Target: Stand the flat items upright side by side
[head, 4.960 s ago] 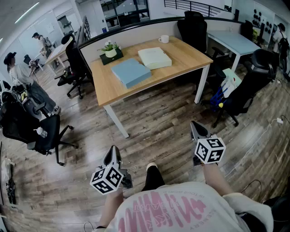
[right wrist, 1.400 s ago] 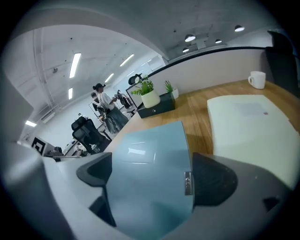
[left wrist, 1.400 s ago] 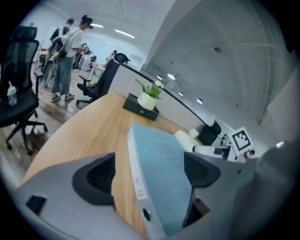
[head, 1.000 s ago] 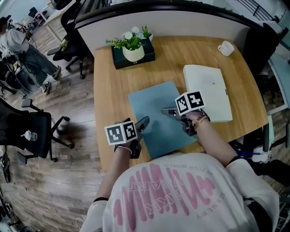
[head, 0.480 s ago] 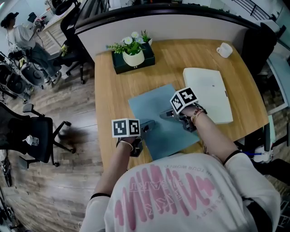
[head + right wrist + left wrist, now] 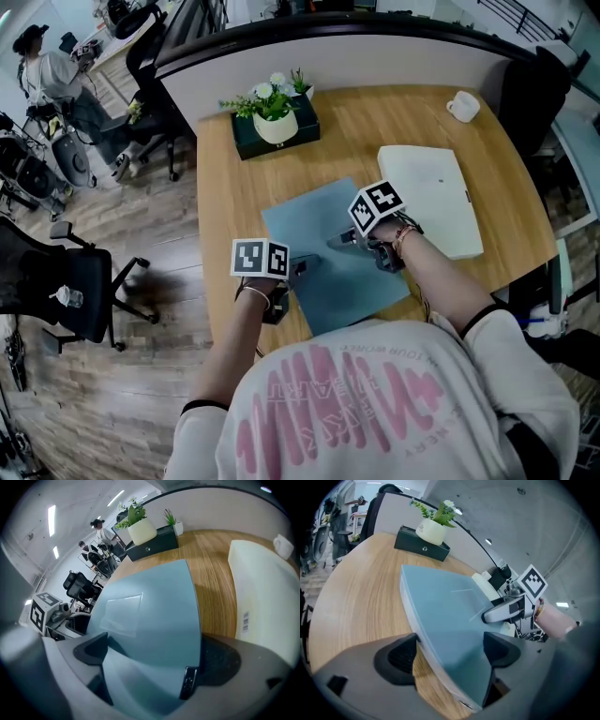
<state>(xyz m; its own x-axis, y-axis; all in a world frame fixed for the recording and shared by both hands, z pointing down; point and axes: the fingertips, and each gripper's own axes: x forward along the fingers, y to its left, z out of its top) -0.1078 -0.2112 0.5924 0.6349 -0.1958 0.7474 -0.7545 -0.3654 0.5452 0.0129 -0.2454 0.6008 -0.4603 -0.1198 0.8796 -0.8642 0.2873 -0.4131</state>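
1. Now, the blue case point(image 6: 323, 246) lies flat on the table point(image 6: 223, 192), with its near corners between your fingers.
2. Your left gripper point(image 6: 450, 656) has just been opening wider. Its jaws gape round the left corner and grip nothing.
3. Your right gripper point(image 6: 154, 660) is spread too, straddling the right corner, likely so both can tip the case upright.
4. Beyond your right fingers the cream case point(image 6: 431, 192) lies flat.
5. Farther ahead, a white pot point(image 6: 276, 127) holds a plant point(image 6: 267, 92).
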